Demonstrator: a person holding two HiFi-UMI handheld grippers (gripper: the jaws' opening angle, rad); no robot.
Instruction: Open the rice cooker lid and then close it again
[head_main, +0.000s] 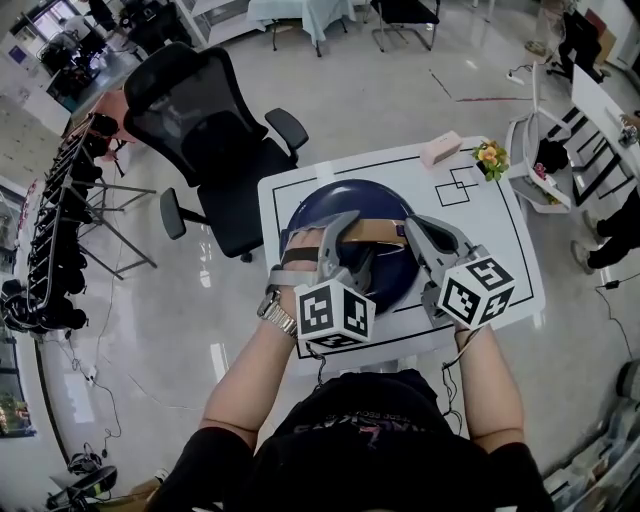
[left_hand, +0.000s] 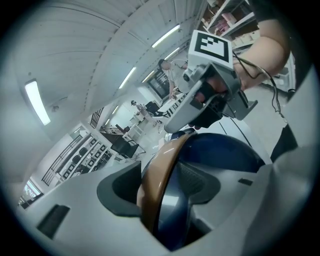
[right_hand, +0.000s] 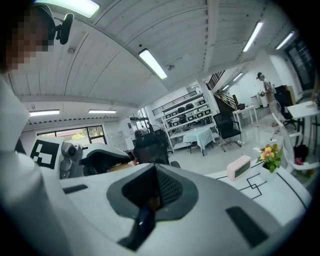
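Observation:
A dark blue rice cooker (head_main: 350, 208) with its lid down stands on the white table (head_main: 485, 235). A tan handle (head_main: 375, 231) lies across the lid. In the left gripper view the handle (left_hand: 159, 175) runs edge-on between the pads, above the blue lid (left_hand: 222, 152). My left gripper (head_main: 335, 238) is shut on its left part. My right gripper (head_main: 412, 233) rests shut at the handle's right end, with nothing between its fingers. Through the slit of the right gripper (right_hand: 152, 175) only a sliver of blue and tan shows.
A pink clock (head_main: 440, 149) and a small pot of flowers (head_main: 490, 158) stand at the table's far edge. A black office chair (head_main: 210, 140) is behind the table on the left. A white cart (head_main: 540, 165) stands to the right, a rack (head_main: 55, 240) far left.

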